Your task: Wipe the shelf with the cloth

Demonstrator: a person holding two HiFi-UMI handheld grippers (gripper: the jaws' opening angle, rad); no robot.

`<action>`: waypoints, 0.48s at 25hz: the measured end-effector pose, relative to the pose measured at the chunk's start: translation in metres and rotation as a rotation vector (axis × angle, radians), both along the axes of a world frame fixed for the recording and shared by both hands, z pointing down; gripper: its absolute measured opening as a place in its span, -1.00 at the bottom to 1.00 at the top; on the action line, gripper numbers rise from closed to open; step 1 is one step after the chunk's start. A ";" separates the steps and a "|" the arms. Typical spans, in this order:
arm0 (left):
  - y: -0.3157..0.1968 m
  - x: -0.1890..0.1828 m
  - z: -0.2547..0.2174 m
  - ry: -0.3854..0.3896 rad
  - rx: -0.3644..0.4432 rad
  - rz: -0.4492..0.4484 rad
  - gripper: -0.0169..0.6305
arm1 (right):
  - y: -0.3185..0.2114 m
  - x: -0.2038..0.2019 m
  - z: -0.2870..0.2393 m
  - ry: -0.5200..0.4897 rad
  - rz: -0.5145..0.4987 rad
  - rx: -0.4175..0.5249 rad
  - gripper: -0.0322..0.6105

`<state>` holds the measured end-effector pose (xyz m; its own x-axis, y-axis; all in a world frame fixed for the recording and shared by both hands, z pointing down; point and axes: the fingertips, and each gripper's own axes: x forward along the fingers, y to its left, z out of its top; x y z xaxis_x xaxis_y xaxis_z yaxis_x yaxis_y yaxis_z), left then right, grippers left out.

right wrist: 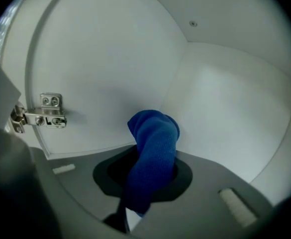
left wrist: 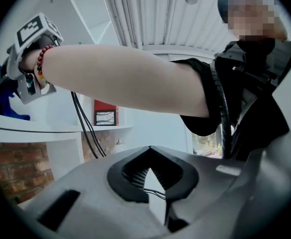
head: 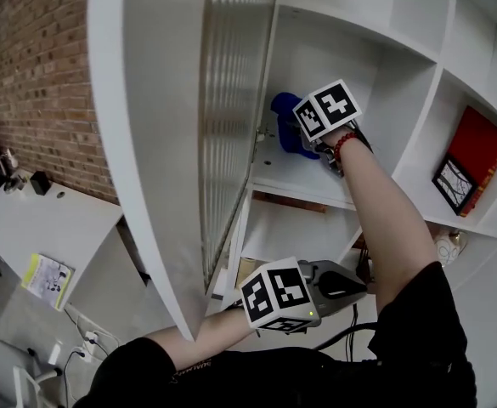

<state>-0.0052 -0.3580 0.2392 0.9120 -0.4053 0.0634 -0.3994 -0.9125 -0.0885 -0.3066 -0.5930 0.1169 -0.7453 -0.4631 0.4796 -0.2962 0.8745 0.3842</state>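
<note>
Blue cloth (right wrist: pixel 153 151) — inside right gripper (right wrist: pixel 147 179)

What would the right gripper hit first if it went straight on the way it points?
The blue cloth in the right gripper leads, and would likely touch the compartment's white side wall near its back corner; depth unclear.

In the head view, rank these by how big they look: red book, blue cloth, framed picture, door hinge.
1. The red book, largest.
2. The blue cloth and the framed picture: about alike, and the cloth is partly hidden, so no ranking.
3. The door hinge, smallest.
</note>
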 end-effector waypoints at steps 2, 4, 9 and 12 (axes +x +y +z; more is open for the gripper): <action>-0.003 -0.007 0.004 -0.022 0.000 -0.015 -0.94 | -0.005 -0.010 0.009 0.009 0.005 -0.064 -0.69; -0.003 -0.012 0.009 -0.044 0.006 -0.020 -0.94 | -0.009 -0.018 0.017 0.007 0.014 -0.112 -0.69; -0.007 -0.016 0.013 -0.020 0.008 0.003 -0.94 | -0.015 -0.028 0.048 0.088 -0.008 -0.191 -0.70; -0.013 -0.016 0.015 -0.016 0.011 0.008 -0.94 | -0.018 -0.030 0.057 0.109 -0.014 -0.227 -0.71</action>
